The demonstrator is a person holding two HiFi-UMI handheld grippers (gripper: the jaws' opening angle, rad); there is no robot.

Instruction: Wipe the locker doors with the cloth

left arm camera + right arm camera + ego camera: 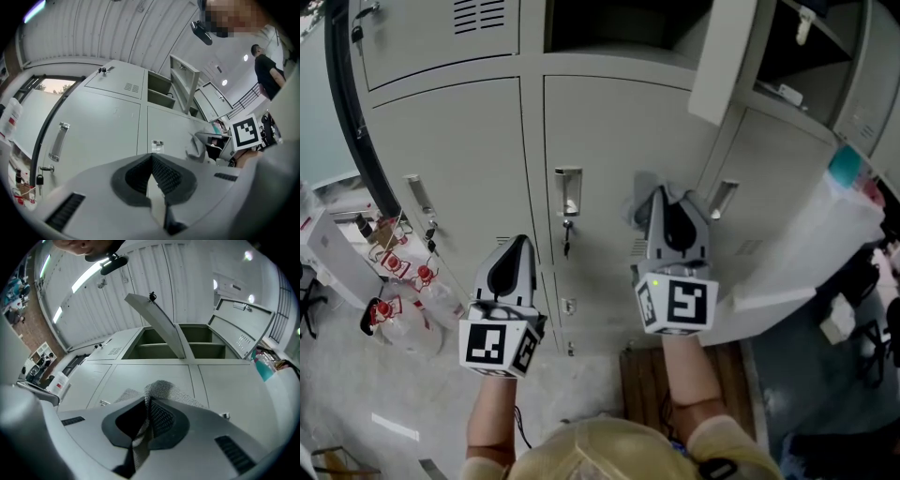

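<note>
Clearly the wiping falls to the right gripper [662,199]. Its jaws are clamped on the grey mesh cloth [158,389], which bunches out past the tips and lies against the middle locker door [609,141], on that door's right half and to the right of the handle [568,191].

To do this stroke well, I judge the cloth should be pressed flat so that the fabric, not the jaw tips, meets the painted metal. Passes should overlap and run the door's full width. The grip must stay firm, since only a fold of cloth sits between the pads and a loose hold could let it slip out. Near the handle and the keys [566,236] hanging below it, the stroke should slow so the mesh does not snag.

The right forearm reaches forward from the body with the gripper pointing straight at the door and its marker cube facing back toward the head camera. The left gripper [521,244] sits lower and further left, near the seam between the left and middle doors. Its jaws are together with nothing between them, and it plays no part in the wipe. Whether its tips touch the locker cannot be told. An upper locker door [722,56] to the far right stands open.
</note>
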